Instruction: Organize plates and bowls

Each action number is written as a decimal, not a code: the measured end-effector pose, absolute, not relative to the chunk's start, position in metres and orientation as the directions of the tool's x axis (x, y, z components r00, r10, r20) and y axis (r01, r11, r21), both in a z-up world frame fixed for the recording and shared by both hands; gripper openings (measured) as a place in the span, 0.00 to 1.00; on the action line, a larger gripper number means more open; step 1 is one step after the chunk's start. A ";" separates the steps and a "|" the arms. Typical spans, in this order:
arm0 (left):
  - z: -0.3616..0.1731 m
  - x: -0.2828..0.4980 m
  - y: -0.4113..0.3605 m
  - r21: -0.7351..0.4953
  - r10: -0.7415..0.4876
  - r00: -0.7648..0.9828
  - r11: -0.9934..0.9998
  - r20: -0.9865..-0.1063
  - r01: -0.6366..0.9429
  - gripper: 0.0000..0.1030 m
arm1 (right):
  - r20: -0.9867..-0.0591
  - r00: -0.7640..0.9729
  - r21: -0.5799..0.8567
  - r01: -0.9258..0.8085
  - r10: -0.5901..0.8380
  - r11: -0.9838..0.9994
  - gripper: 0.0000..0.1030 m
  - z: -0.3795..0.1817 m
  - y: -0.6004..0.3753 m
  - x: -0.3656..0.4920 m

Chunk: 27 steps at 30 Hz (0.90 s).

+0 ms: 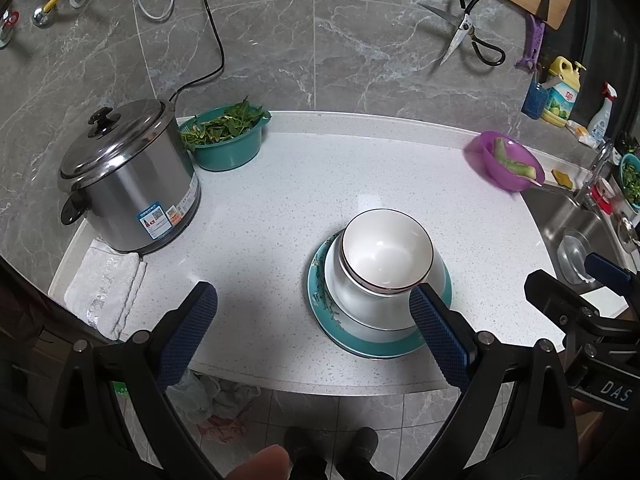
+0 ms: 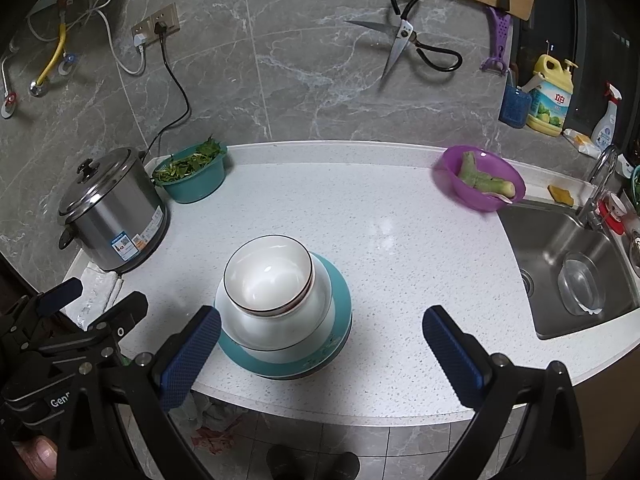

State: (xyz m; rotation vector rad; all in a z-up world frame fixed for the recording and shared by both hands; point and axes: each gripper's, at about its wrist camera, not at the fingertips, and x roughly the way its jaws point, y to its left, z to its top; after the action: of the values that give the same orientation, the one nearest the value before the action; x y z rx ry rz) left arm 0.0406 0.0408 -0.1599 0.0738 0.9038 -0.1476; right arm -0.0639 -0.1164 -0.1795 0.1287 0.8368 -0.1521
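Stack of white bowl (image 1: 387, 254) on teal plate (image 1: 376, 346) sits on surface (image 1: 280, 200), by left gripper (image 1: 314, 320) right finger and right gripper (image 2: 322, 330) left finger. Both fingers wide, empty. Neither arm clearly nearer.

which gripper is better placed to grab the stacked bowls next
Left, probably. The open left gripper already has one finger against the stack of bowls on the teal plate. The right gripper is open too, centred on bare counter beside it.
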 end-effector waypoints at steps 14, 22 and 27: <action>-0.162 0.037 0.032 0.000 -0.089 0.606 0.989 -0.791 0.145 0.95 | -0.747 0.660 0.052 0.185 -0.085 0.981 1.00 -0.179 -0.116 -0.063; -0.164 0.038 0.031 -0.003 -0.089 0.603 0.990 -0.793 0.142 0.95 | -0.748 0.659 0.052 0.183 -0.083 0.982 1.00 -0.180 -0.118 -0.062; -0.165 0.039 0.030 -0.005 -0.089 0.601 0.990 -0.794 0.140 0.95 | -0.748 0.659 0.052 0.183 -0.083 0.982 1.00 -0.180 -0.118 -0.062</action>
State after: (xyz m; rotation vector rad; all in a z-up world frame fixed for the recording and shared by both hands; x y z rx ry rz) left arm 0.0394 0.0301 -0.1650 0.0598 0.9163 -0.1331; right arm -0.0619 -0.1179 -0.1796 0.1264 0.8385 -0.1508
